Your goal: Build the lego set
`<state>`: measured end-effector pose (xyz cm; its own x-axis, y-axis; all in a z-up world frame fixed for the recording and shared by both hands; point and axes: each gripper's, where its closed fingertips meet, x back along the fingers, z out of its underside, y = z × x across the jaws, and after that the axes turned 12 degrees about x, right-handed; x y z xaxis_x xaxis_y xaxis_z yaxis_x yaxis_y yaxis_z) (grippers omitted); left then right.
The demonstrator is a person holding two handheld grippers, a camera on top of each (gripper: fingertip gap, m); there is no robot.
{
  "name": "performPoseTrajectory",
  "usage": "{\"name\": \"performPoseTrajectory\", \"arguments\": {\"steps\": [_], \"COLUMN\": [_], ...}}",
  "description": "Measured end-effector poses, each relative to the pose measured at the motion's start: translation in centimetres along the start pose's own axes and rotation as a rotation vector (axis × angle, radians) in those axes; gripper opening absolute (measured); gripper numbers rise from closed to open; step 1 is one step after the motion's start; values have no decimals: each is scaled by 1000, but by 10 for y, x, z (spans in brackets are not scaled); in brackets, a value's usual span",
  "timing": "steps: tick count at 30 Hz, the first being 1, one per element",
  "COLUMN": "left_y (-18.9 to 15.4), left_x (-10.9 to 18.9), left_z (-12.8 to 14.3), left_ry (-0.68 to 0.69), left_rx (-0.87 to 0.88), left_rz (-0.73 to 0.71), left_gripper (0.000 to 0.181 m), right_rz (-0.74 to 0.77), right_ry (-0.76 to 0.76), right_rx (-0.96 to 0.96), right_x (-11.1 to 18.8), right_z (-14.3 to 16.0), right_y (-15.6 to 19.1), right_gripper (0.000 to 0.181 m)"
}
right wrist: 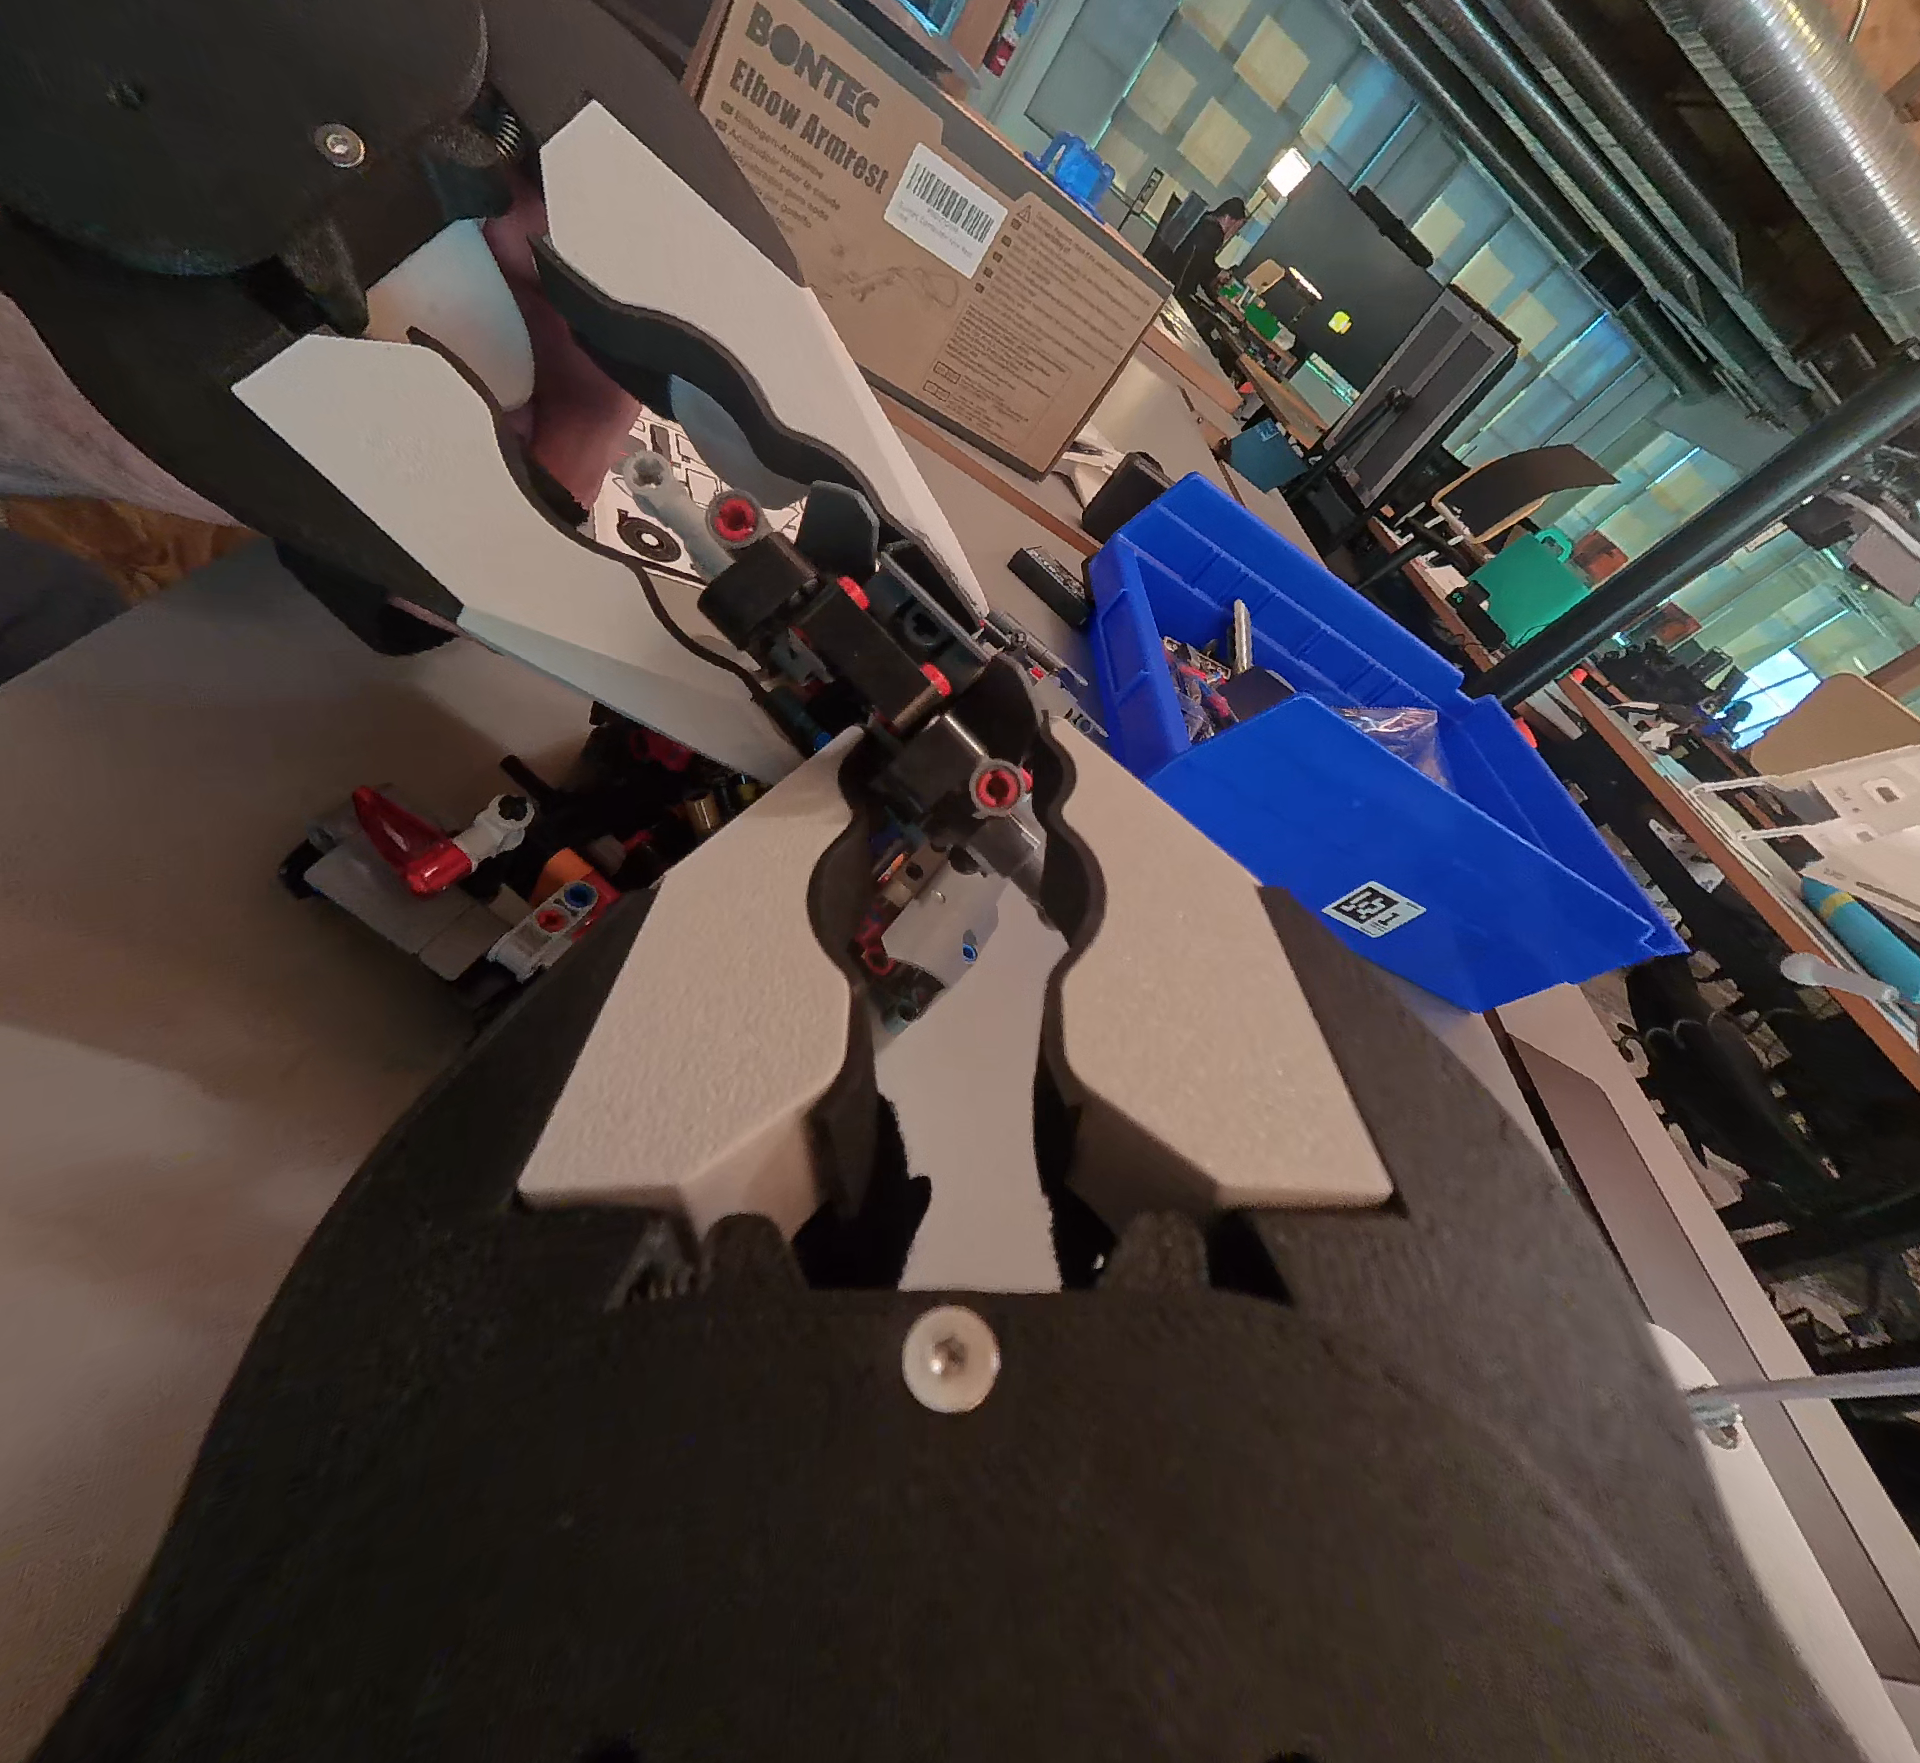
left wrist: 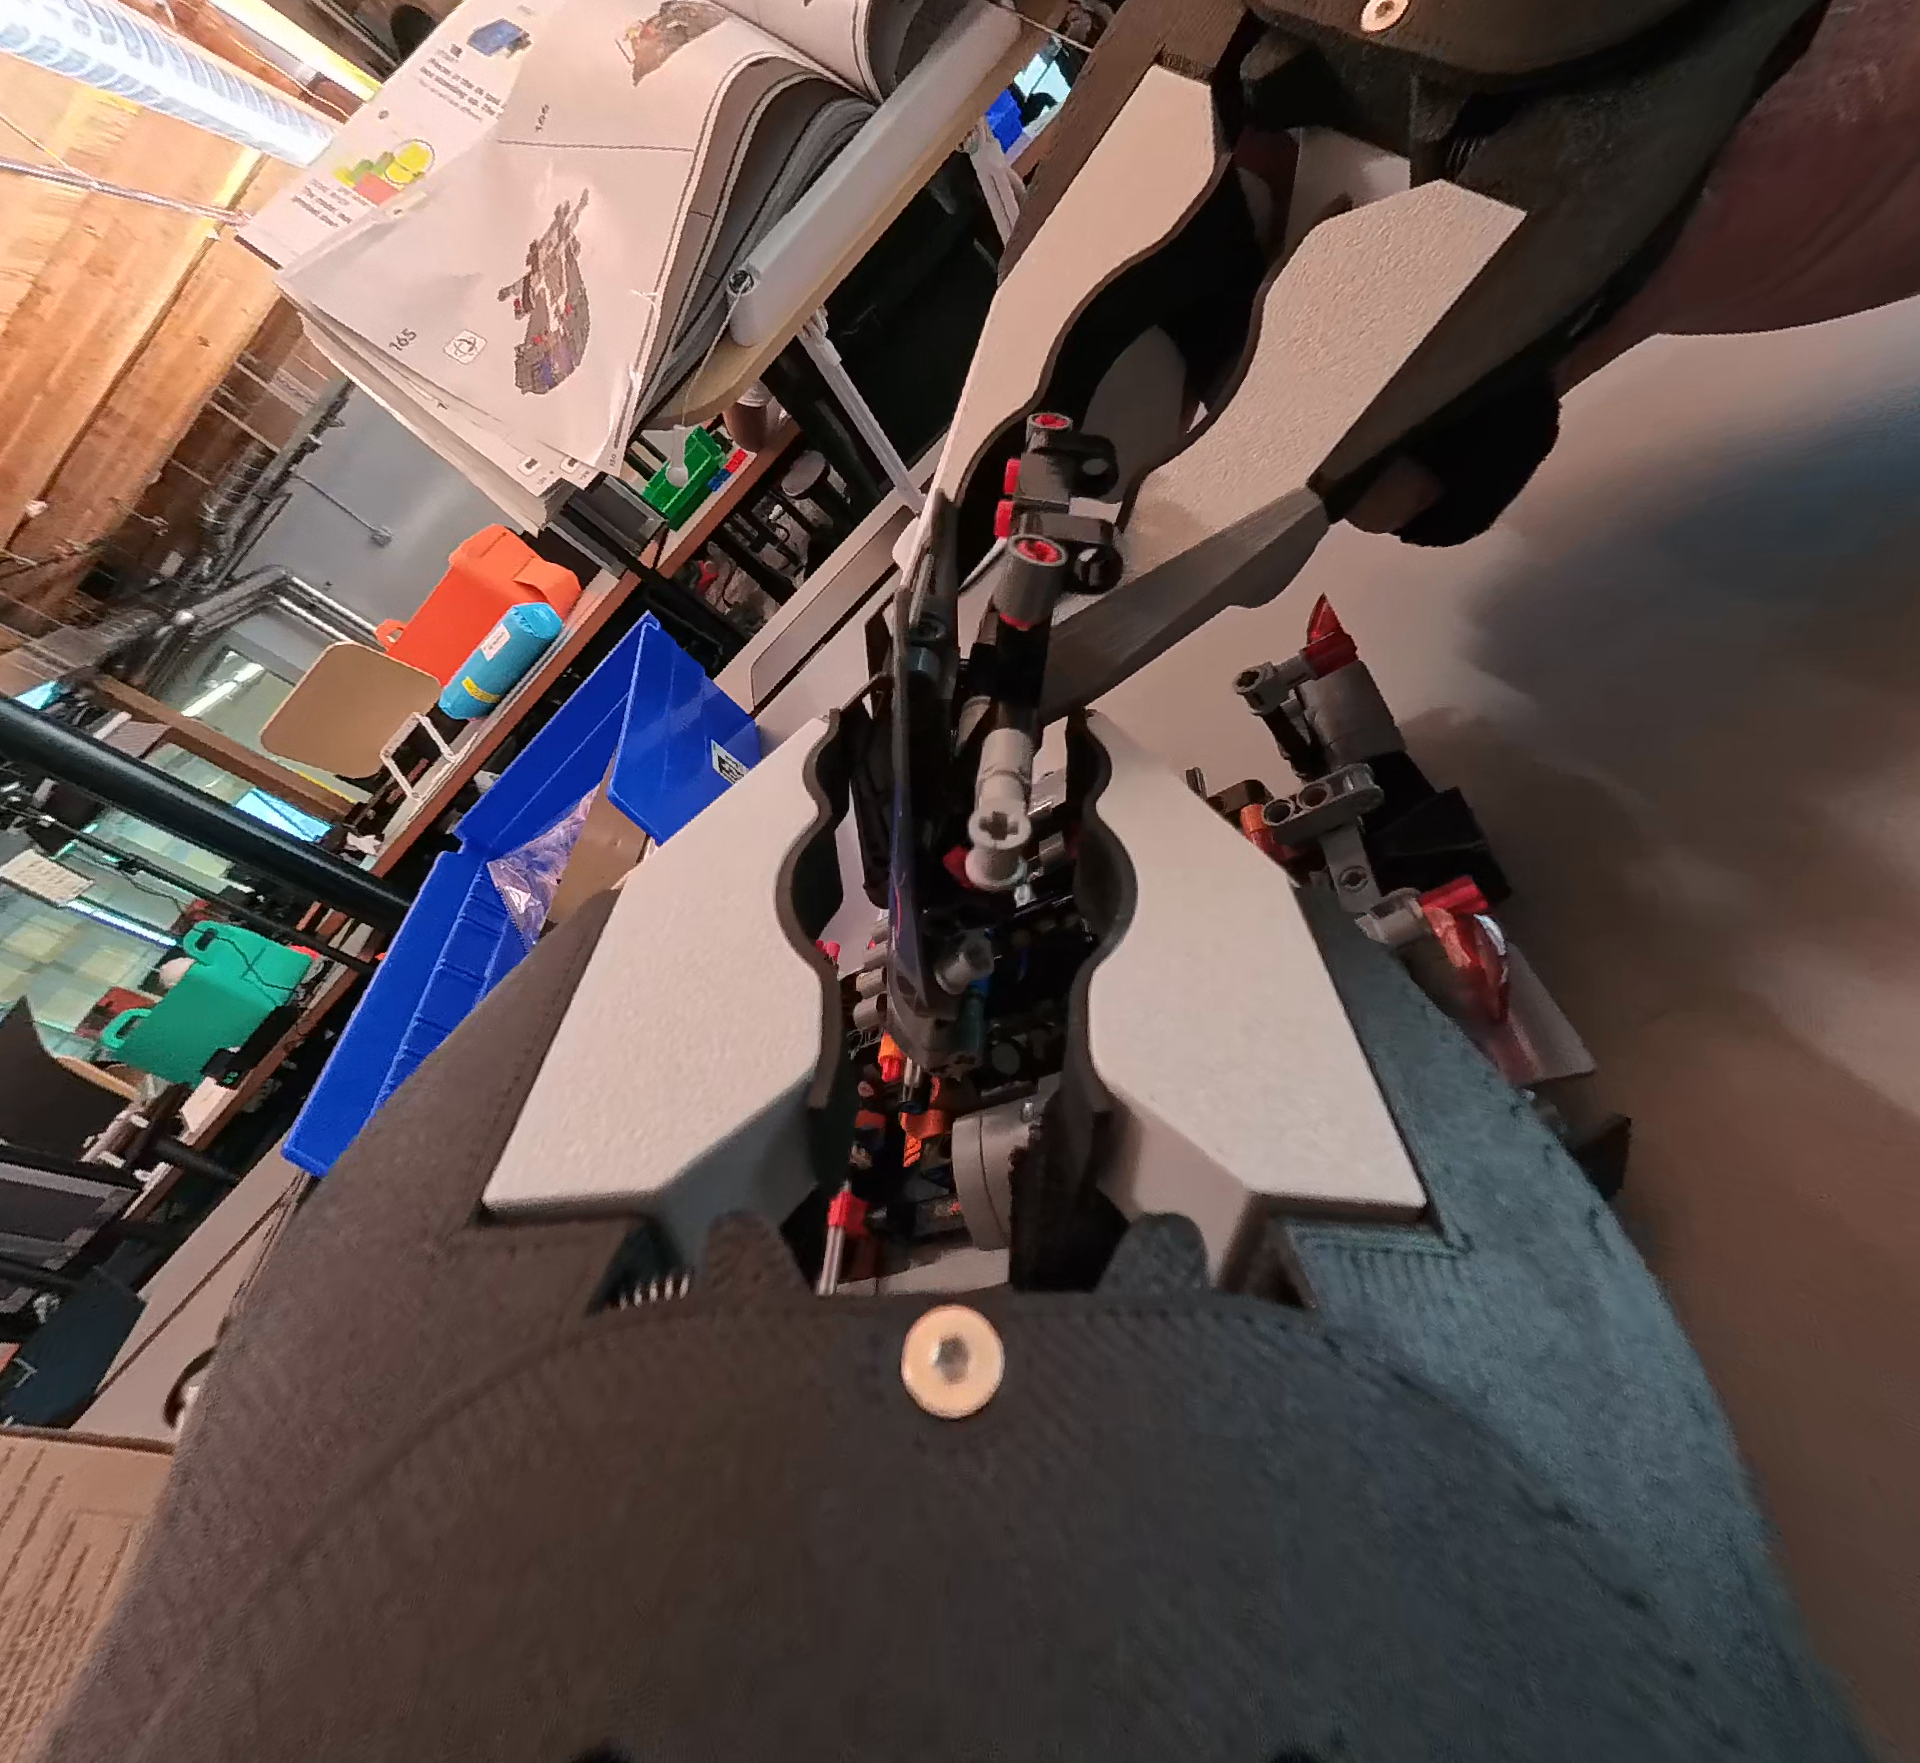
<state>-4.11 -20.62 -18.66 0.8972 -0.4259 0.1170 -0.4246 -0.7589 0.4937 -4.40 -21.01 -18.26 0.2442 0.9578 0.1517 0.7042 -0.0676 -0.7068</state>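
Observation:
A small Lego Technic sub-assembly point(left wrist: 966, 840), with a dark blue panel, a grey axle and black connectors with red pins, is held above the table between both grippers. My left gripper point(left wrist: 956, 747) is shut on its lower part and also shows at the upper left of the right wrist view point(right wrist: 883, 674). My right gripper point(right wrist: 945, 757) is shut on the black connector end point(right wrist: 987, 788) and enters the left wrist view from the upper right point(left wrist: 997, 591). The larger part-built model point(left wrist: 1351, 840) lies on the table behind; the right wrist view shows it too point(right wrist: 499, 872).
A blue bin point(right wrist: 1351, 778) with bagged parts stands on the grey table point(right wrist: 156, 830), close beside the grippers; it also shows in the left wrist view point(left wrist: 582, 882). An open instruction booklet point(left wrist: 623, 155) sits on a stand. A cardboard box point(right wrist: 935, 207) stands farther back. Only a small space, under 4 cm, lies between the two pairs of fingers.

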Motion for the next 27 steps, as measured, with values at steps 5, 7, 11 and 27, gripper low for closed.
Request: {"name": "performPoseTrajectory", "arguments": {"steps": [5,7,11,27], "left_y": [1,2,4,3], "left_x": [0,1,2,4], "left_z": [0,0,1,0], "left_ry": [2,0,1,-26], "left_rx": [-13,-22,-37,-10], "left_rz": [-6,-12,-18,44], "left_gripper": [36,33,30,28], "right_rz": [9,12,19,23], "right_ry": [1,1,0,-2], "right_rx": [-6,-8,-8,2], "right_x": [-1,-1,-1,-2], "right_z": [0,-1,-2,-5], "right_y": [-1,-1,-1,-1], "right_gripper": [25,24,24,23]}}
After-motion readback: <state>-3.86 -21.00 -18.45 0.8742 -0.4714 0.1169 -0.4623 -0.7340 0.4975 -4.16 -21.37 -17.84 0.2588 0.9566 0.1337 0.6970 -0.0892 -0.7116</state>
